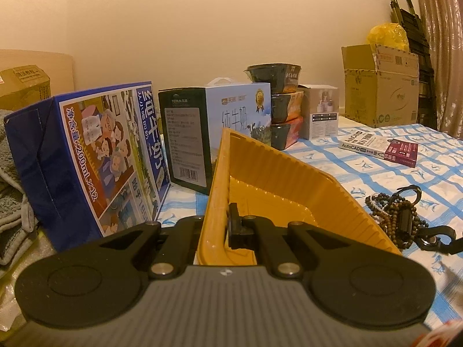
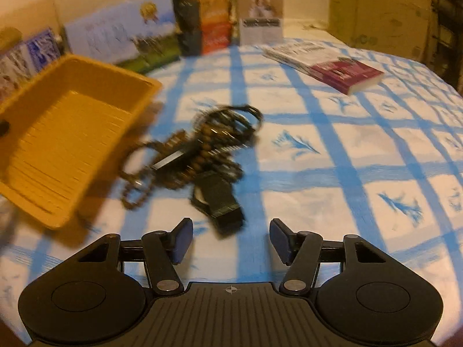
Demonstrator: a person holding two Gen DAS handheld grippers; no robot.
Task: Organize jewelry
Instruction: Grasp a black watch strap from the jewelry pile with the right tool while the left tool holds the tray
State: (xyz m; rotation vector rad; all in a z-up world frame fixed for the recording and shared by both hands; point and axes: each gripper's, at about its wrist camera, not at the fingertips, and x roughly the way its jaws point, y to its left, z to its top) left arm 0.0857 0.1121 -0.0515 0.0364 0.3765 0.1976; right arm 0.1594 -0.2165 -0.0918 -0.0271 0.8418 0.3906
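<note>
Your left gripper (image 1: 215, 228) is clamped on the near wall of the yellow tray (image 1: 289, 173), one finger inside and one outside, and the tray sits tilted, its far end raised off the blue-checked cloth (image 2: 332, 173) on the bench. Your right gripper (image 2: 230, 238) hangs over the cloth with its jaws partly apart and nothing between the blue pads (image 2: 182, 238). Just beyond those pads lies the jewelry pile (image 2: 196, 150): brown bead strands tangled with dark cords and a black clasp piece, resting on the cloth just beside the tray's right wall, none of it in the tray. Farther back a book (image 2: 341, 72) lies flat, and milk cartons (image 1: 86, 156) and stacked snack boxes (image 1: 286, 115) line the wall.
</note>
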